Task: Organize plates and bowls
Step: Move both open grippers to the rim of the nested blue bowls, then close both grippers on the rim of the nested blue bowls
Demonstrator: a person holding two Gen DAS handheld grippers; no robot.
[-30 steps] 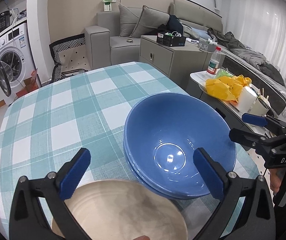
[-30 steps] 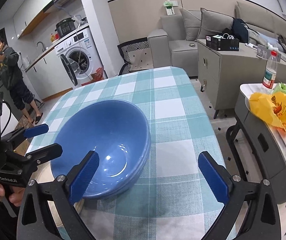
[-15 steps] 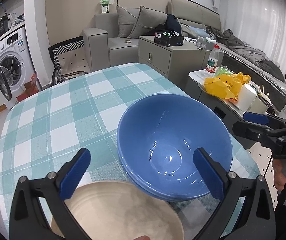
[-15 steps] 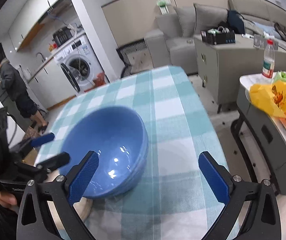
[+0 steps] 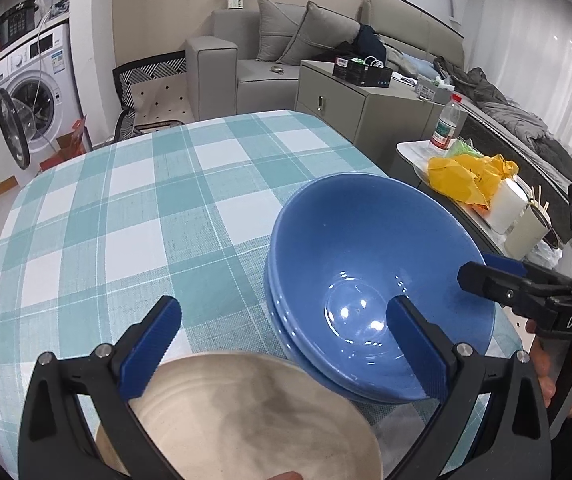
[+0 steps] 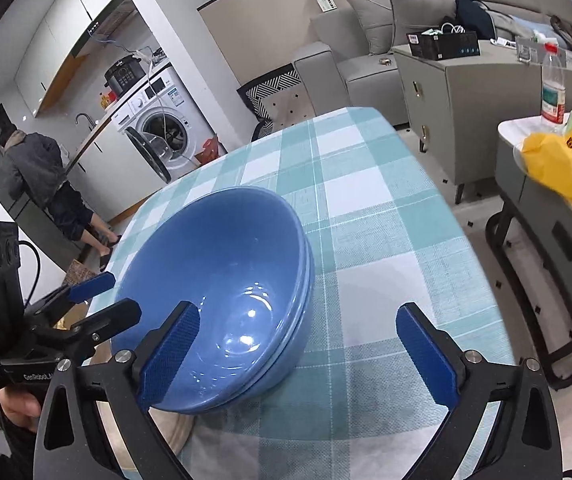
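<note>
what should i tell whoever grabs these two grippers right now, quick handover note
Left gripper: open, empty, hanging above the near rim of the beige plate.
Right gripper: open, empty, its left finger over the blue bowls, its right finger over bare checked tablecloth.
Things: the blue bowls sit nested as one stack on the tablecloth; the beige plate lies on the table, tucked against the stack's near side.
Done: the bowls are stacked.
Left: the plate has no settled place yet. Whether the stack overlaps the plate's edge cannot be told, so check before lifting either.
</note>
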